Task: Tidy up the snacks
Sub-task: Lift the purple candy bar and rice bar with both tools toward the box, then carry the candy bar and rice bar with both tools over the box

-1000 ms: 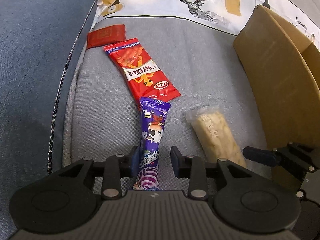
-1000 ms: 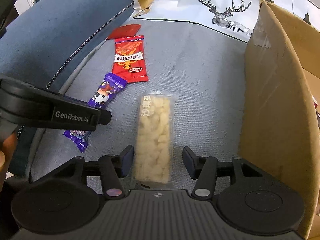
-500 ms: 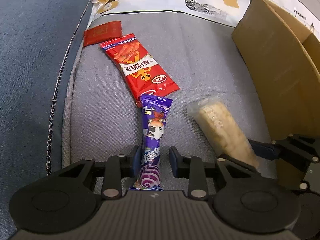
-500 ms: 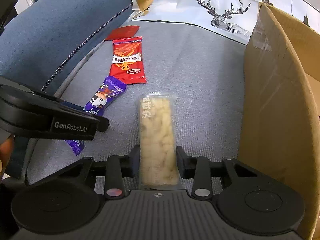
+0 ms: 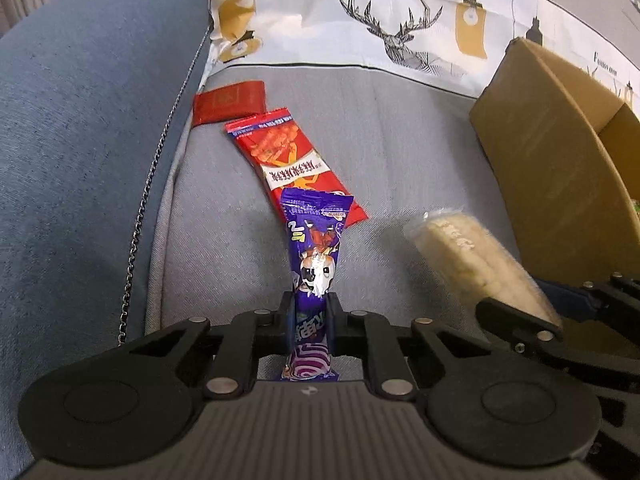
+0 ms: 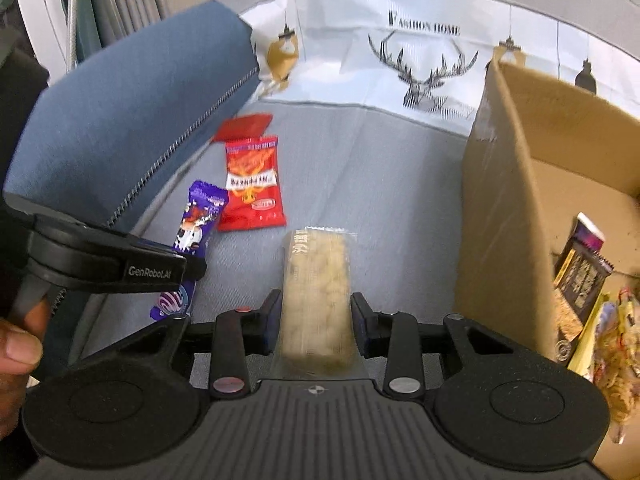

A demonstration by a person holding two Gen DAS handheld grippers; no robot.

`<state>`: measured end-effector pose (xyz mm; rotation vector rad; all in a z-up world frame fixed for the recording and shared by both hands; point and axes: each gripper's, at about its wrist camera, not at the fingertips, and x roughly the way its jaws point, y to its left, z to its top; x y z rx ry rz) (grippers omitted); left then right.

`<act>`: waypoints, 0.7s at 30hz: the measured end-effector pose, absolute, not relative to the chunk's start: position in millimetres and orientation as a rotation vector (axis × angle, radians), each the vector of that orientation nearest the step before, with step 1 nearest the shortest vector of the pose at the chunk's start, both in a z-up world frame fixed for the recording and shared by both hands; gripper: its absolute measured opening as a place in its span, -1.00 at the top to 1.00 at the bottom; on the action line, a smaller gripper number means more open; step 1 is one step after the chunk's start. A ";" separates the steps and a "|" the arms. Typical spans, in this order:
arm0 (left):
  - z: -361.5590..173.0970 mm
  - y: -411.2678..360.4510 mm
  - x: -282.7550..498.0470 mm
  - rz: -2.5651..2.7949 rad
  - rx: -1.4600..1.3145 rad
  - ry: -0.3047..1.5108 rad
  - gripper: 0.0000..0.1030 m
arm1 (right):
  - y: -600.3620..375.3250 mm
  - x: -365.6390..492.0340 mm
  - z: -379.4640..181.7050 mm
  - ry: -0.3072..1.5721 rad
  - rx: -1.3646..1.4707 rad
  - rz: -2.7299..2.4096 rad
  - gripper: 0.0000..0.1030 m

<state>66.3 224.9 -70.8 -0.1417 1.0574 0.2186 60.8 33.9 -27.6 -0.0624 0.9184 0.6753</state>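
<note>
On the grey sofa seat (image 5: 400,148), the left tongs (image 5: 311,322) have just been closing and now pinch the near end of a purple snack stick packet (image 5: 316,248); its long axis runs straight away from the camera, its far crimped end raised and overlapping the corner of a red snack packet (image 5: 292,164) that lies flat, slanting toward the far left. Beyond that sits a small dark-red packet (image 5: 230,102), tucked against the blue sofa arm (image 5: 80,120) with its zip chain.

The right tongs (image 6: 316,320) pinch a clear-wrapped pale puffed-rice bar (image 6: 316,276), whose long axis also points directly forward; its near end is hidden under the gripper body, and the bar looks slightly blurred. From the right wrist view, the left tongs appear side-on at the left edge, a hand (image 6: 18,344) partly cut off beneath them.

An open cardboard box (image 6: 500,200) stands at the right of the seat, just beside the bar; several packets lie inside it, cut off by the frame edge and hard to identify. A white cushion cover (image 5: 400,20) printed with deer heads, lanterns and "Fashion Home" backs the seat. Grey curtains show in the far left corner of the right view.
</note>
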 end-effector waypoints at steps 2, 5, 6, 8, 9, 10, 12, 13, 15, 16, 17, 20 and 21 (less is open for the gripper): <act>-69.5 222.9 65.2 0.218 -0.136 1.052 0.70 | 30.6 59.3 -23.6 0.896 -0.056 0.678 0.27; -69.1 220.3 64.4 0.220 -0.126 1.045 0.70 | 26.3 56.7 -19.1 0.861 -0.061 0.683 0.27; -69.1 220.0 64.7 0.221 -0.127 1.043 0.70 | 25.4 56.1 -17.7 0.852 -0.062 0.683 0.27; -68.2 219.1 64.0 0.219 -0.130 1.039 0.70 | 23.0 55.8 -15.0 0.835 -0.059 0.680 0.27; -68.8 218.7 64.3 0.218 -0.130 1.038 0.70 | 21.4 55.4 -13.6 0.829 -0.056 0.680 0.27; -68.7 218.5 64.3 0.217 -0.131 1.038 0.70 | 19.9 55.5 -11.9 0.825 -0.051 0.682 0.27; -69.3 218.9 64.6 0.216 -0.130 1.038 0.70 | 18.4 55.3 -8.7 0.814 -0.044 0.685 0.27; -69.4 219.2 64.9 0.217 -0.131 1.038 0.70 | 18.0 54.0 -7.3 0.808 -0.043 0.686 0.27; -69.2 219.6 65.0 0.218 -0.134 1.036 0.70 | 16.6 53.3 -5.2 0.792 -0.044 0.689 0.27; -69.0 220.0 64.8 0.219 -0.134 1.034 0.70 | 15.4 52.6 -4.5 0.785 -0.045 0.690 0.27; -68.6 220.5 64.9 0.220 -0.135 1.032 0.70 | 14.4 52.4 -3.4 0.777 -0.046 0.690 0.27; -65.1 222.7 63.5 0.219 -0.149 1.010 0.70 | 10.9 51.8 1.6 0.745 -0.031 0.693 0.27; -62.9 224.0 62.6 0.218 -0.160 0.996 0.70 | 9.9 51.7 3.6 0.734 -0.025 0.697 0.27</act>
